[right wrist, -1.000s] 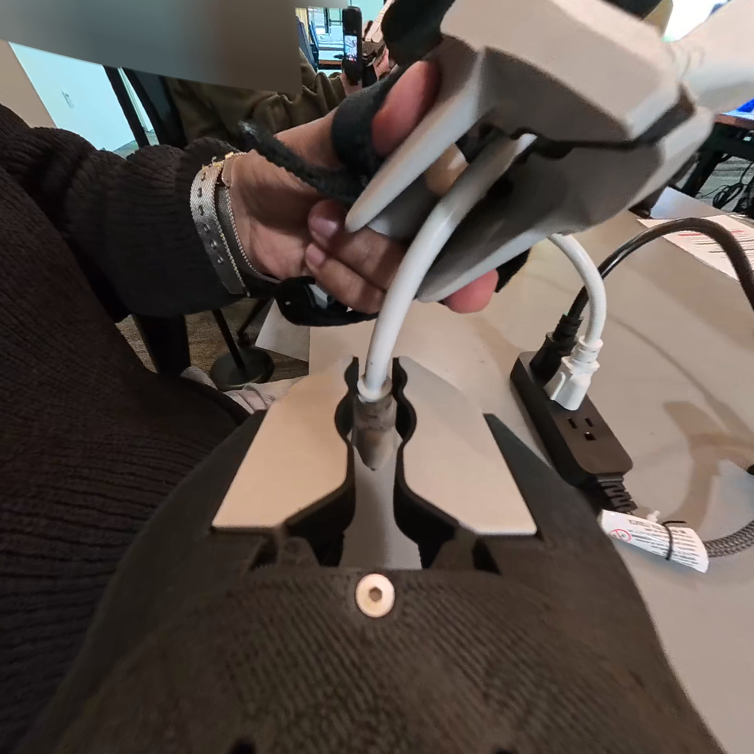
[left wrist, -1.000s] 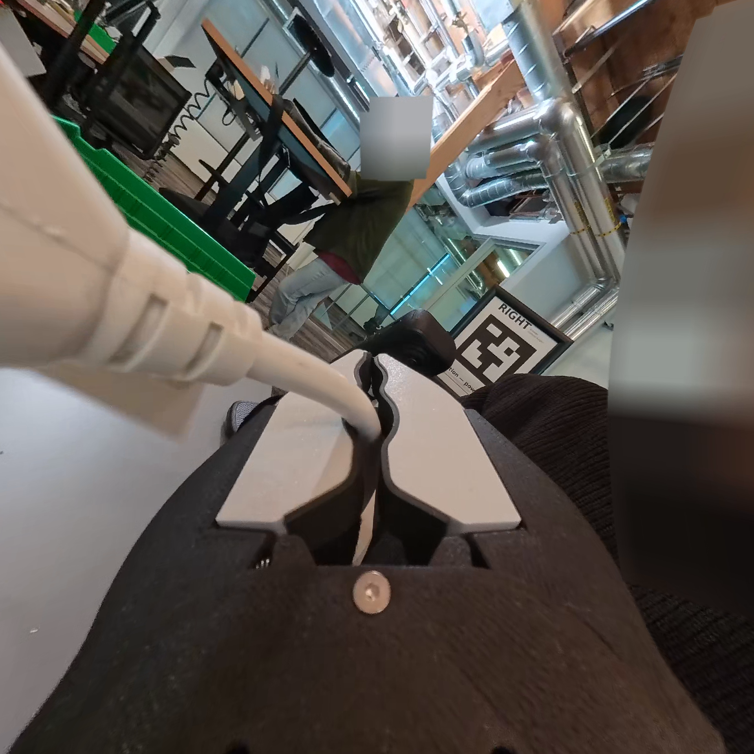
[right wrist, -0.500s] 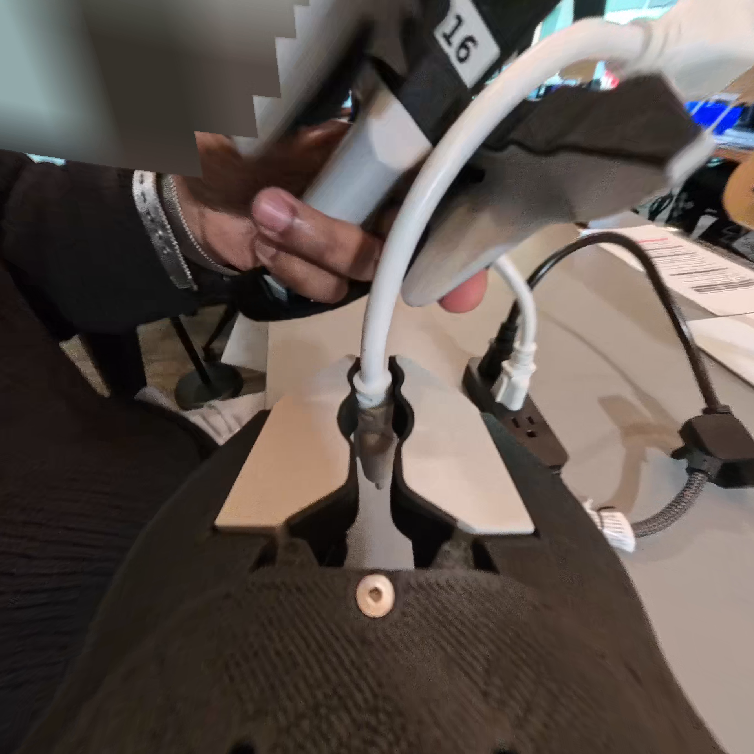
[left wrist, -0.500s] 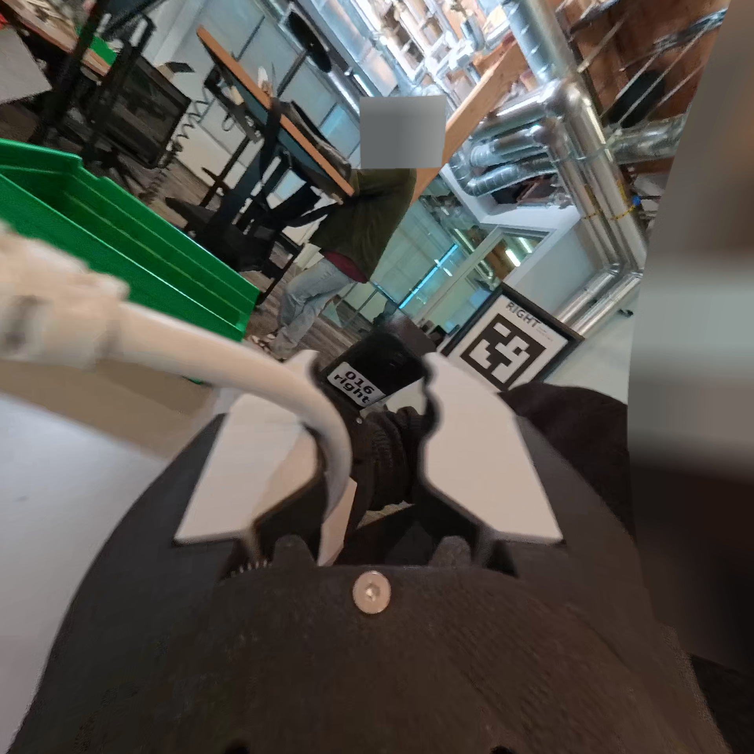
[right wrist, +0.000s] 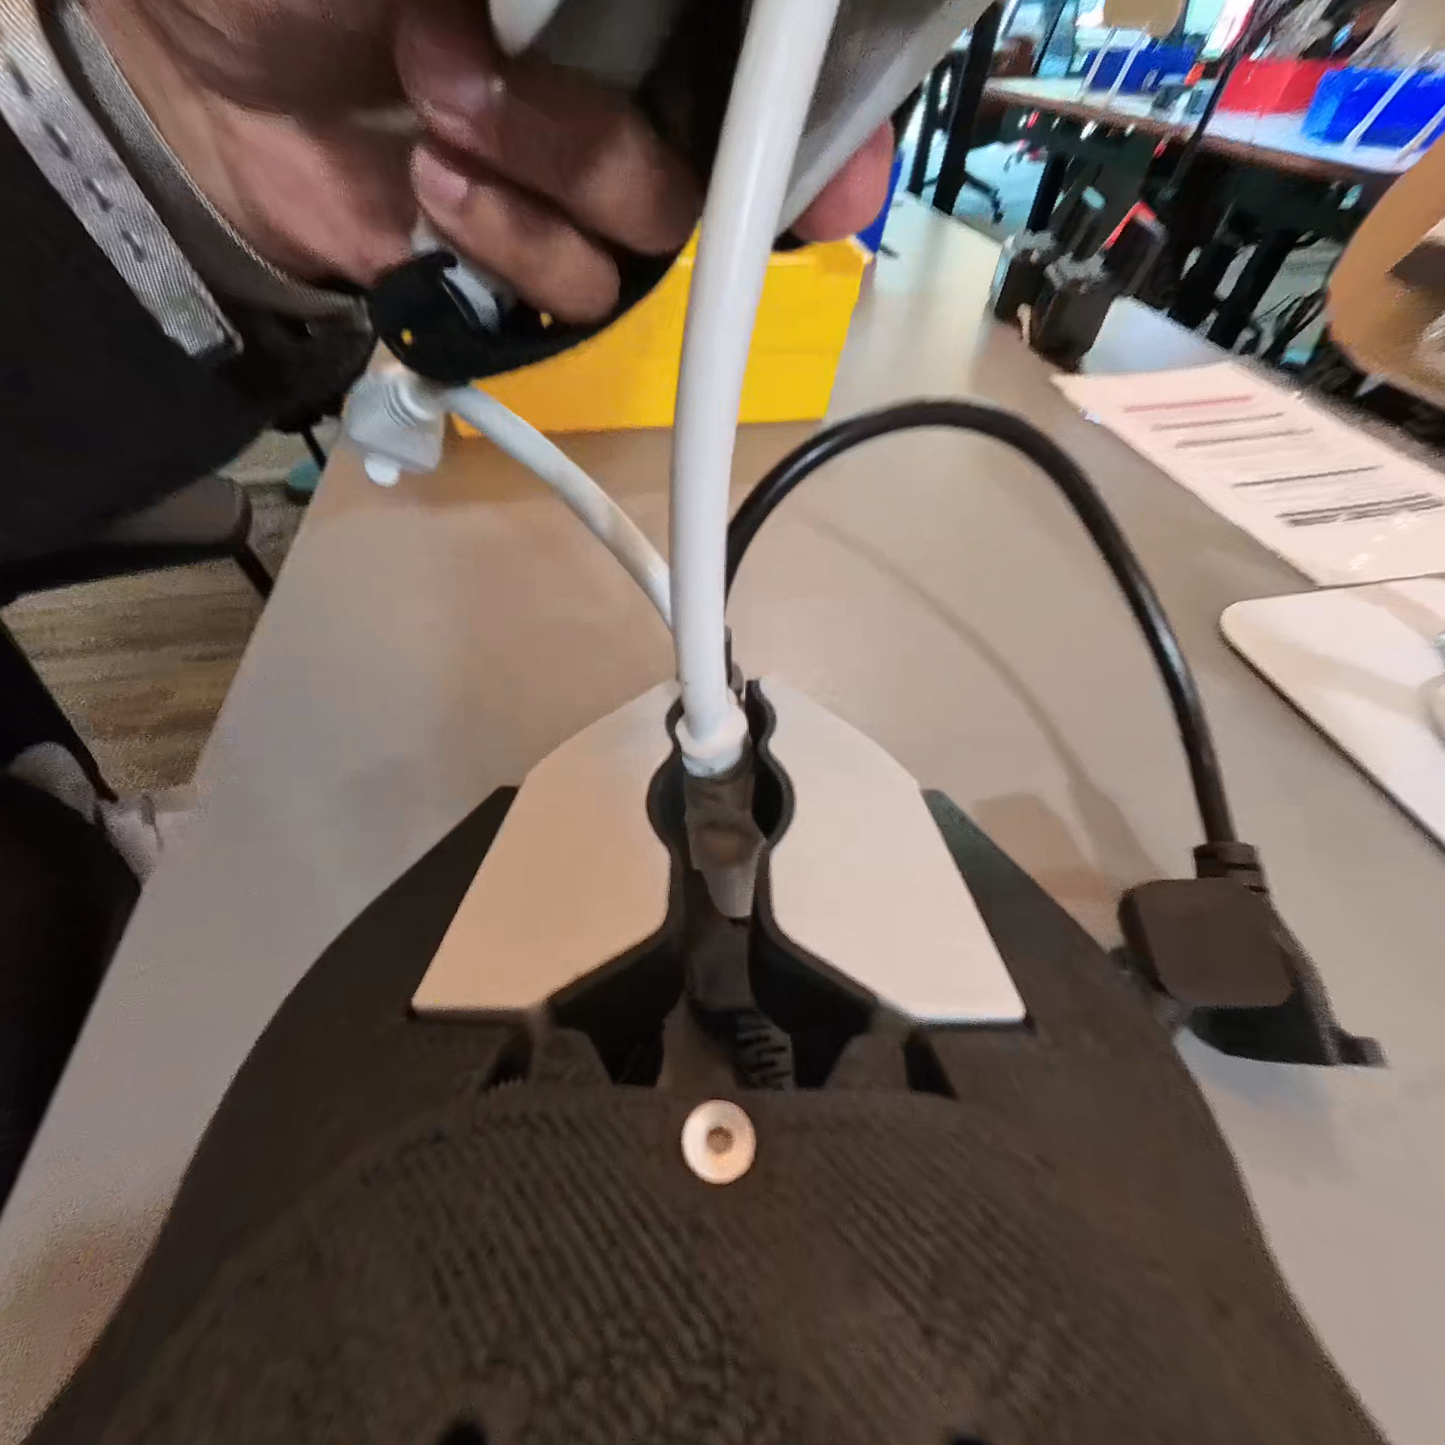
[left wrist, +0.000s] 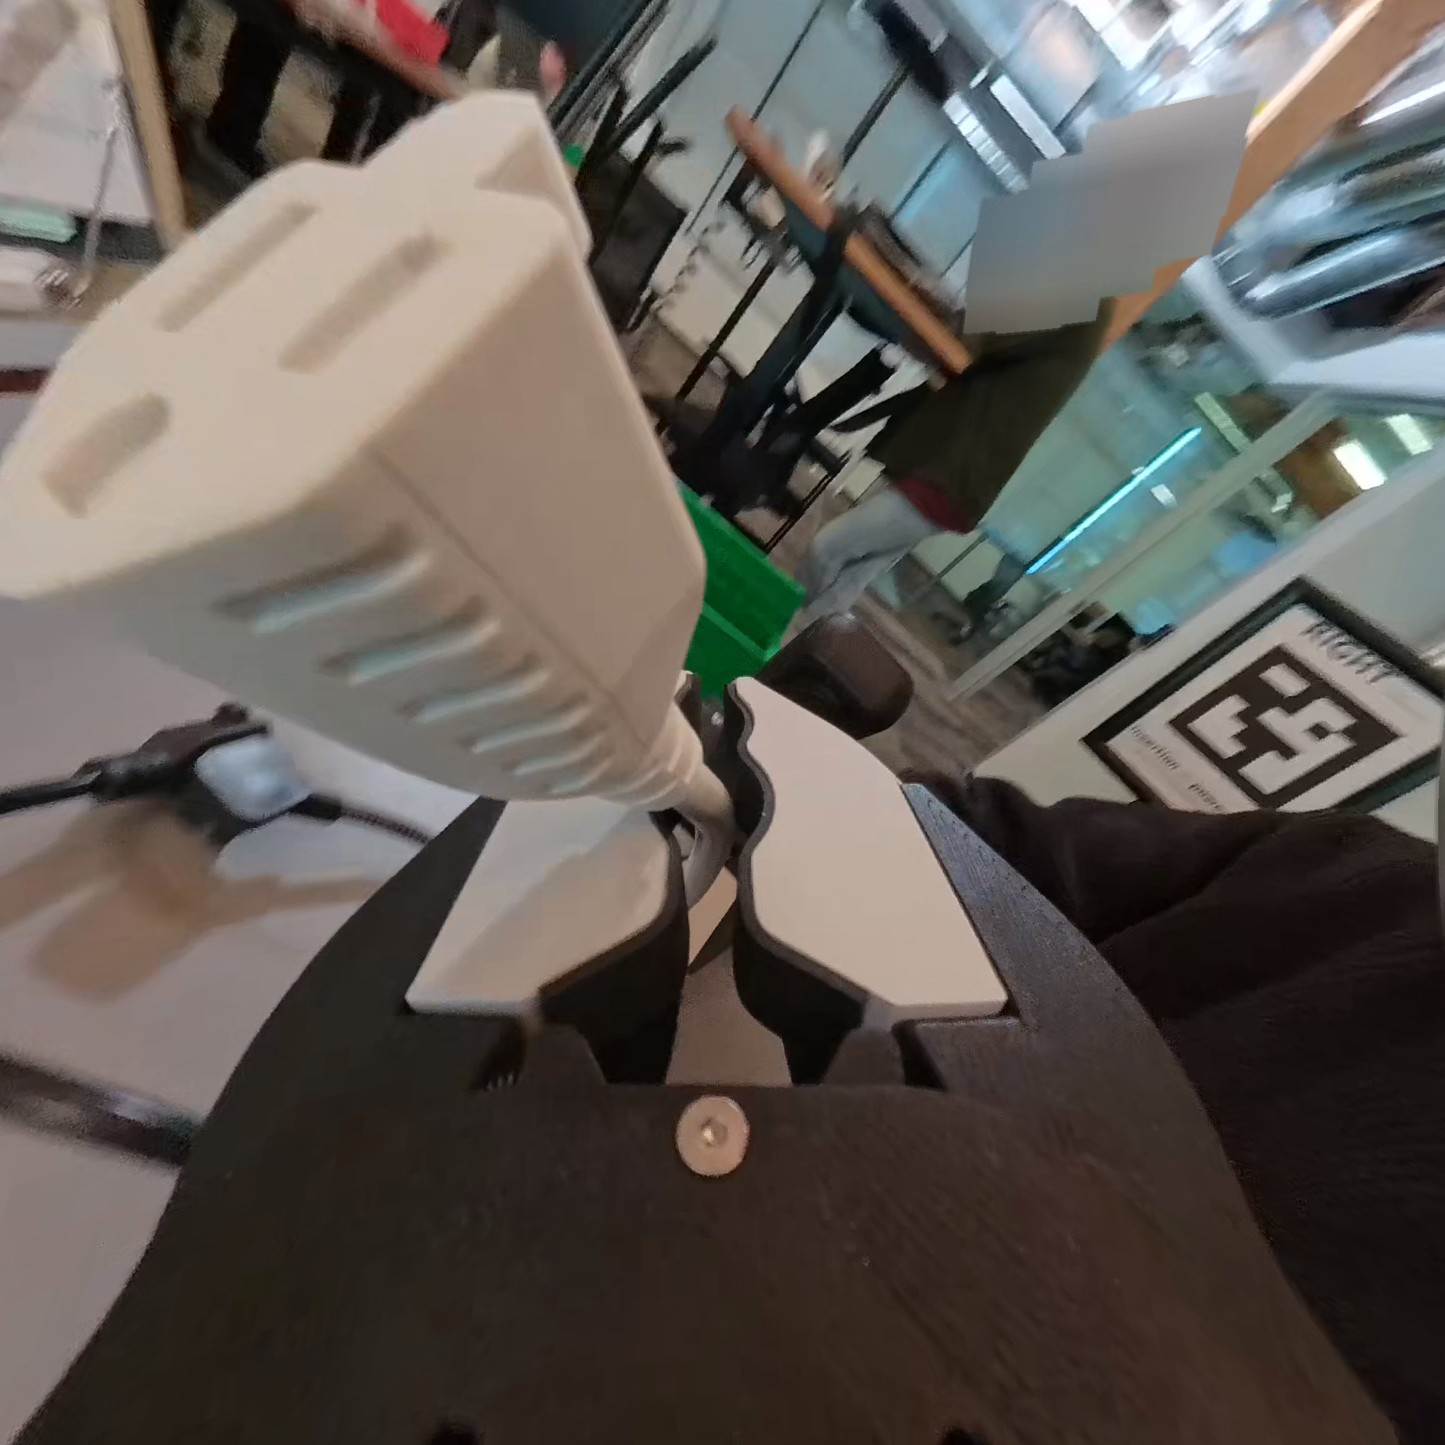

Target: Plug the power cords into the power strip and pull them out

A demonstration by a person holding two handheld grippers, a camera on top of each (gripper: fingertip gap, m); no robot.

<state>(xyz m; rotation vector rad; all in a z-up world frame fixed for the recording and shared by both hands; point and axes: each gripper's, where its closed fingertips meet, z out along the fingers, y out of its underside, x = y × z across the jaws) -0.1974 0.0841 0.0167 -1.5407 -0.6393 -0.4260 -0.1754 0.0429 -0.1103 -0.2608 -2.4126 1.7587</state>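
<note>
In the left wrist view my left gripper (left wrist: 711,704) is shut on a white power cord (left wrist: 708,797) just behind its large white socket end (left wrist: 344,438), which sticks up and to the left in the air. In the right wrist view my right gripper (right wrist: 715,696) is shut on the other end of a white cord (right wrist: 708,469), at its collar. That cord rises straight up to the left gripper (right wrist: 852,94), held by a hand (right wrist: 469,156). A second stretch of white cord with a white plug (right wrist: 391,422) shows under that hand. The power strip is out of sight.
A black cord (right wrist: 1095,500) arcs over the beige table (right wrist: 469,625) to a black flat plug (right wrist: 1220,962) at the right. A yellow bin (right wrist: 649,352) stands behind, papers (right wrist: 1267,461) lie at the far right. A green bin (left wrist: 735,618) shows in the left wrist view.
My left gripper opened, slid along the white cord and shut again right behind the socket end. My right gripper kept its hold. The power strip has left the right wrist view.
</note>
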